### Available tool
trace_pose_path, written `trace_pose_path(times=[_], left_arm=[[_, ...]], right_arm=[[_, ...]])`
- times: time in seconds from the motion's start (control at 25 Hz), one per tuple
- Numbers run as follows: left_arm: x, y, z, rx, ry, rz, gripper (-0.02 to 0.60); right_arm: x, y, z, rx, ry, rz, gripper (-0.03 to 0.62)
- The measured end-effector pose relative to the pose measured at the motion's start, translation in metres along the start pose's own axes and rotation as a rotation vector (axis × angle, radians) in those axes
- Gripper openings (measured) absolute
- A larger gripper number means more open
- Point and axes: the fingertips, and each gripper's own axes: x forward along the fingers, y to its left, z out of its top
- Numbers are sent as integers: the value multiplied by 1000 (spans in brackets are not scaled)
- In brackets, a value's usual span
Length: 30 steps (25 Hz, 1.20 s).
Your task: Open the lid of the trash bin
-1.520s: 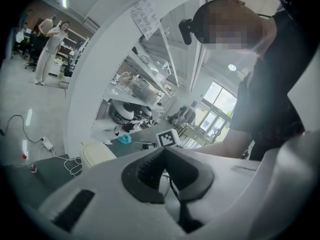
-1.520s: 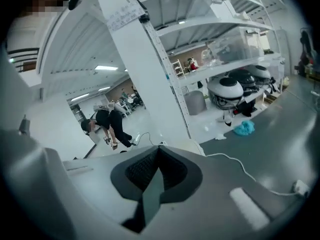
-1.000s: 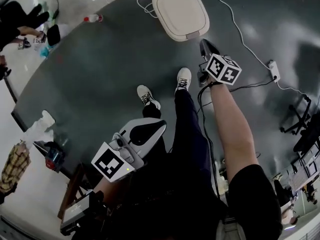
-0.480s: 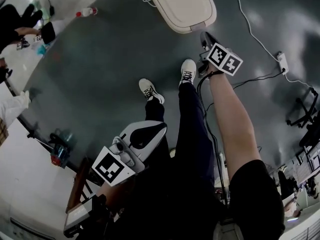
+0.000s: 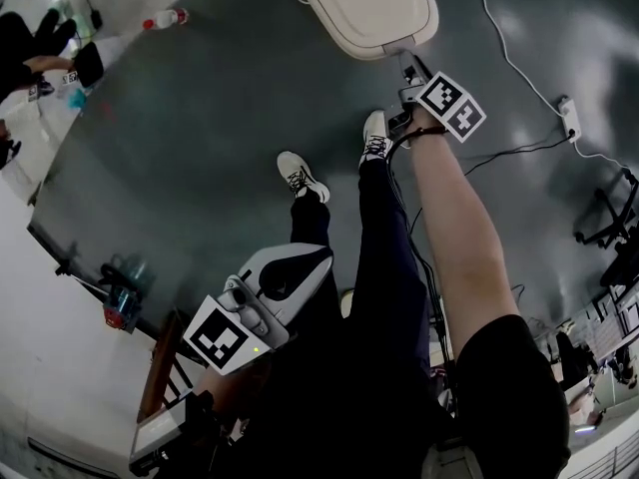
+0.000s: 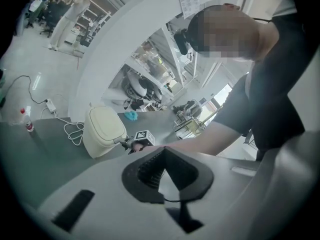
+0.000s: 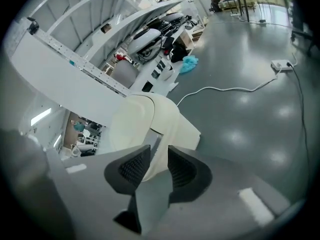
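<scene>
Grey floor (image 5: 200,118), right claw (image 7: 156,156) just opening empty beside trash bin (image 7: 150,124), left claw (image 6: 162,151) closed.

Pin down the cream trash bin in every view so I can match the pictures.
Head view: cream plastic trash bin at top centre, cut by the top edge.
Left gripper view: left of centre.
Right gripper view: near the middle, slightly left.
Shared landmark: white cable lying beside it.

Grey floor (image 5: 200,148), glossy under the lights; white cable (image 7: 225,88) runs to a power strip (image 7: 281,64); clear bottle (image 5: 163,18) with red cap lying far left; teal crumpled item (image 7: 189,64), possibly cloth.
</scene>
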Motion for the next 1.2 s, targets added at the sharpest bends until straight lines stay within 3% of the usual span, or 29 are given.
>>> trace_pose_path(times=[0.44,0.6,1.2], left_arm=[[2,2,-4,-8,5,-17,5],[0,5,-5,-14,2,-16,5],[-3,9,-1,-20,-11,-25,5]], right_arm=[[6,0,-6,71,6,2,122],[7,-9,-9,119,-2,1,170],[9,-11,-8,78,21,-41,166]])
